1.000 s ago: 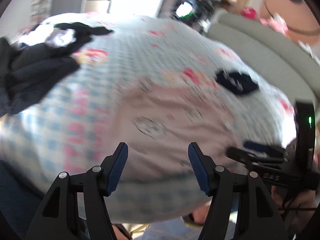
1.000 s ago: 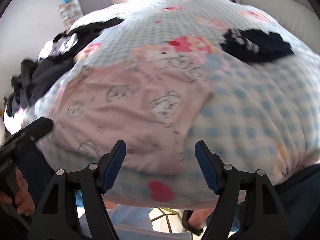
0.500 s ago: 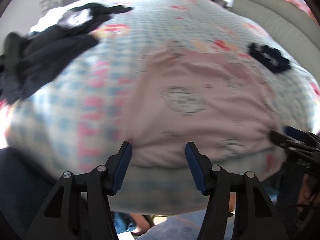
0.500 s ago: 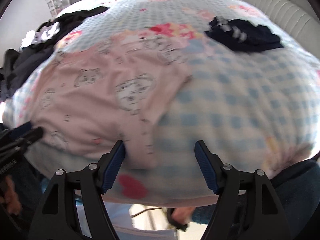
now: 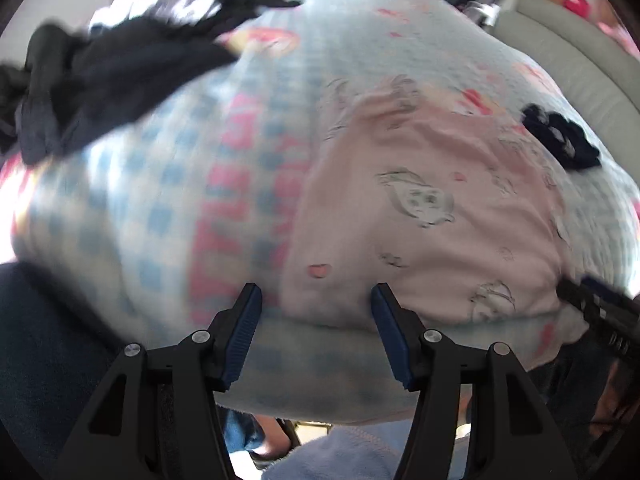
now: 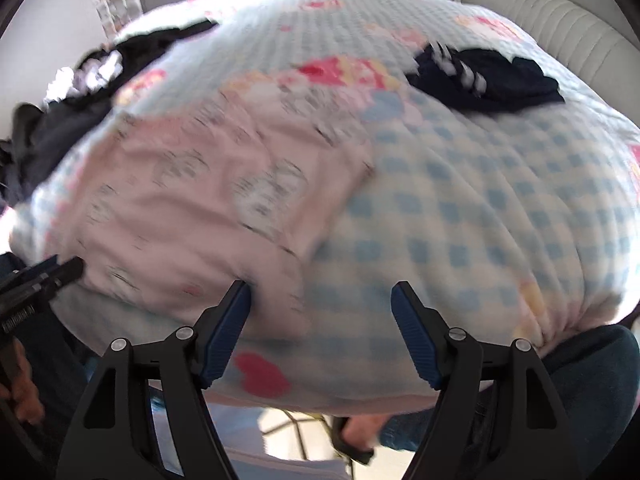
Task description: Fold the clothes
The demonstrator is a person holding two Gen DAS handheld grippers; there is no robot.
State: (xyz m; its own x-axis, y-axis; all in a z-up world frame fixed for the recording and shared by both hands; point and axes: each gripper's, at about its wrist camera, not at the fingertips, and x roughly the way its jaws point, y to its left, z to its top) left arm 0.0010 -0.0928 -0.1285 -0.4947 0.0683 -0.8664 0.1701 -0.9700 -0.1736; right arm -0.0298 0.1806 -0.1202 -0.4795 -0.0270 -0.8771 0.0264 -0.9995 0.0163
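- Left gripper (image 5: 316, 304): jaws spread and empty, straddling the near left corner of the pink printed garment (image 5: 432, 232), whose hem lies directly ahead of the fingertips. A second ago that corner lay further ahead; the gripper has closed in on it.
- Right gripper (image 6: 320, 300): jaws spread and empty. The garment's near right corner (image 6: 280, 304) sits just inside its left finger (image 6: 232, 312); half a second ago it lay at about the same spot, a second ago clearly ahead.
- Garment: lies flat on the blue-checked blanket (image 6: 480, 208), ahead of both grippers and between them.
- Also present: a small dark folded item (image 6: 488, 80) far ahead to the right; a heap of dark clothes (image 5: 100, 68) far ahead to the left.
- Reading: both grippers have come to the near hem, one at each corner. Judged step: pinch both corners, then carry the hem away to make a fold. No fold has yet begun.
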